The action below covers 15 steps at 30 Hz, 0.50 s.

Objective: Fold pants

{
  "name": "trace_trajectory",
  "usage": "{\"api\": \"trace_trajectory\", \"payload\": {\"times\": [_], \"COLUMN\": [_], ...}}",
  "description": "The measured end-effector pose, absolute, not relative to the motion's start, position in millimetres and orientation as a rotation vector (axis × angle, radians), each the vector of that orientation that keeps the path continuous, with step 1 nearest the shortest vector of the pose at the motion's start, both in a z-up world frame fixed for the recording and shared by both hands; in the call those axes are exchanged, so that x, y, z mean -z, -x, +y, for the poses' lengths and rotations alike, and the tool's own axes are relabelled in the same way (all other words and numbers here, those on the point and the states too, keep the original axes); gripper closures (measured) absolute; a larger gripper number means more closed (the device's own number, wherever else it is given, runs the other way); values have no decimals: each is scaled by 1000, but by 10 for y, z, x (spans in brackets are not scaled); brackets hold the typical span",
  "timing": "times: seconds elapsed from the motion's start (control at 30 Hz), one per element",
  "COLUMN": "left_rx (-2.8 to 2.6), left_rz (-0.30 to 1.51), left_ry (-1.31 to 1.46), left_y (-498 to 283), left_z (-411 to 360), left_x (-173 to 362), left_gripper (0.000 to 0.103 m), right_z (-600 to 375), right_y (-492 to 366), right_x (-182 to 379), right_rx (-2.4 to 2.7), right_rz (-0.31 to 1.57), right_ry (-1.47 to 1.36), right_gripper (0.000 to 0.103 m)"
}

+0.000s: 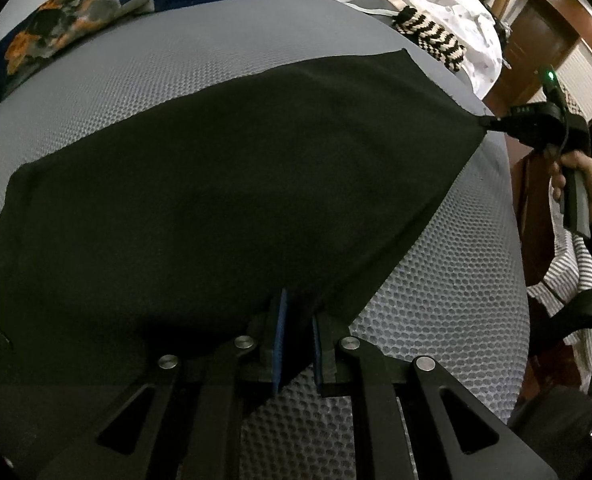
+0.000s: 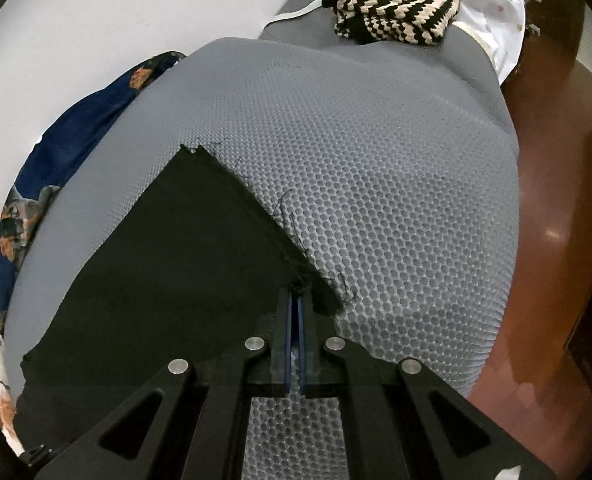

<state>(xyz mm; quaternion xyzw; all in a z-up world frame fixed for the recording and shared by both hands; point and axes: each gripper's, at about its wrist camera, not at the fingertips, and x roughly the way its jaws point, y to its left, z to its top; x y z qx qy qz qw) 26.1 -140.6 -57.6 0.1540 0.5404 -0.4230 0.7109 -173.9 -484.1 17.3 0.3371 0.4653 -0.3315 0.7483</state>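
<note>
Both claws are clamped on the black pants, left gripper at the near edge, right gripper pinching the frayed hem corner way off to its right, cloth stretched lengthwise between them.

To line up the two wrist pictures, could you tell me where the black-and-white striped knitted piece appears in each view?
Left wrist view: the striped knitted piece lies at the upper right, beyond the black pants.
Right wrist view: it lies at the top, right of centre, on the far end of the grey mesh mat.
Shared landmark: the navy floral cloth, at the mat's left edge.
</note>
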Motion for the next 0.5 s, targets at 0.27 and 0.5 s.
{"api": "trace_trajectory", "payload": {"times": [0.27,0.5], "left_rx": [973,995], "left_rz": [1224,1258], "left_ry": [-344,-238], "left_y": [-261,-308], "left_z": [-1352,-1237], "left_x": [602,479], "left_gripper": [91,60], "right_z": [-4809,-4854], "right_y": [1698,1745], "right_x": [-52,-87], "right_rx": [741,747], "right_rz": [1041,1053], "right_ry": [-708,-755], "right_gripper": [101,85]}}
